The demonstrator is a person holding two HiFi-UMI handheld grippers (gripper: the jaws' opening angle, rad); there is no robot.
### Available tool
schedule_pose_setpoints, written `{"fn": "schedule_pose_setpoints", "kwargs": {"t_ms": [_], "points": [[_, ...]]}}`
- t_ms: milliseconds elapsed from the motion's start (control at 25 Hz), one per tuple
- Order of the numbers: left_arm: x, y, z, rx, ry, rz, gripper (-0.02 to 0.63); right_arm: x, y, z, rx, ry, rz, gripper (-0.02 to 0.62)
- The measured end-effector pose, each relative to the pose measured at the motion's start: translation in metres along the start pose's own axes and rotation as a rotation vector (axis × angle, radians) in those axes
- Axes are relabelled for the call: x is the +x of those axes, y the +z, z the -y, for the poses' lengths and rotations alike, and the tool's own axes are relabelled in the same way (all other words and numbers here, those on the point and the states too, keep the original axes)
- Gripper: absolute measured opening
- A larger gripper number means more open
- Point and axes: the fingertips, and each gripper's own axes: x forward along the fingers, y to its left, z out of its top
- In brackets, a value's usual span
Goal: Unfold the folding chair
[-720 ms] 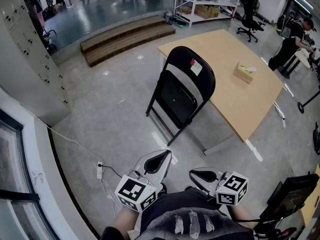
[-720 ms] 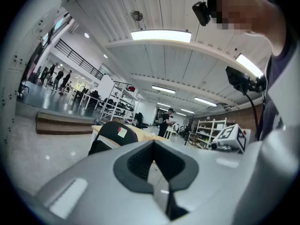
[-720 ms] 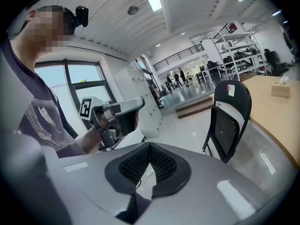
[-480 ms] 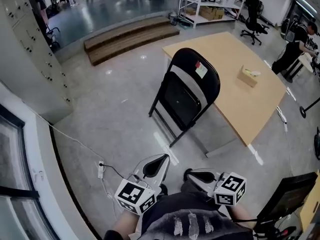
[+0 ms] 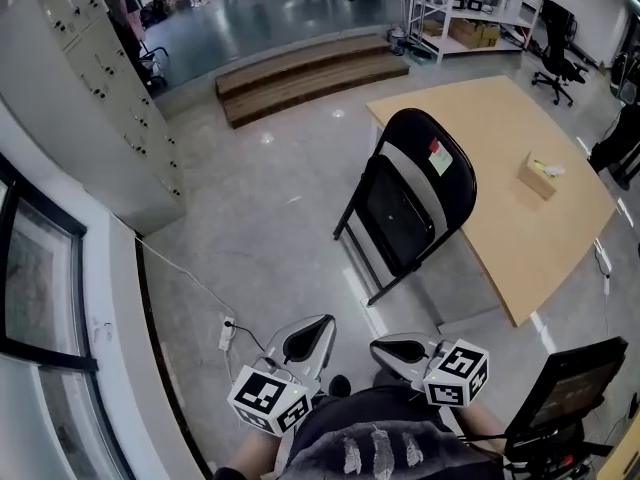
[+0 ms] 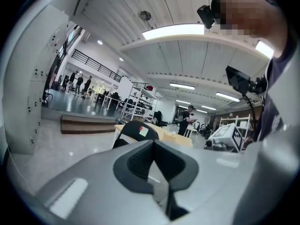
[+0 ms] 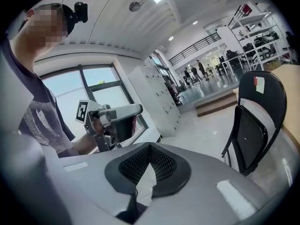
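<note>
The black folding chair (image 5: 415, 203) stands folded on the grey floor, its back leaning against the edge of the wooden table (image 5: 500, 158). A small red and white label sits on its backrest. Both grippers are low, close to my body and well short of the chair. The left gripper (image 5: 322, 322) is shut with nothing in it, and so is the right gripper (image 5: 377, 346). The left gripper view shows the chair (image 6: 136, 131) beyond the closed left gripper (image 6: 153, 145). In the right gripper view the chair (image 7: 255, 121) stands at the right, past the closed right gripper (image 7: 150, 148).
A tissue box (image 5: 540, 176) lies on the table. Wooden steps (image 5: 310, 73) run across the back, grey lockers (image 5: 110, 98) stand at the left. A white cable and socket (image 5: 226, 332) lie on the floor by the window wall. Shelving (image 5: 470, 8) and an office chair (image 5: 555, 38) are far right.
The head view has swung so the chair and table now sit further right in the picture. Both grippers stay low by my body, shut. The chair itself has not moved.
</note>
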Motion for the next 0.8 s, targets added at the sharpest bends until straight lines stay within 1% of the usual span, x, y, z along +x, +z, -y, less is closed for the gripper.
{"fn": "schedule_pose_setpoints", "kwargs": {"t_ms": [160,240,440,520,640,800], "points": [[0.039,0.009,0.009,0.024,0.015,-0.023,0.002,-0.017,0.013,0.032,0.028,0.029,0.044,0.002],[0.062,0.015,0.019,0.040,0.006,-0.032,0.002,-0.030,0.018,0.053,0.050,0.027,0.067,0.002],[0.120,0.033,0.046,0.110,-0.010,-0.035,0.002,-0.066,0.035,0.106,0.095,0.019,0.122,0.002],[0.136,0.038,0.053,0.119,0.000,-0.030,0.002,-0.078,0.039,0.119,0.096,0.030,0.121,0.002],[0.158,0.040,0.060,0.121,0.025,-0.028,0.002,-0.092,0.047,0.135,0.083,0.072,0.118,0.002],[0.176,0.039,0.070,0.150,0.060,-0.055,0.002,-0.105,0.057,0.158,0.093,0.098,0.133,0.002]]}}
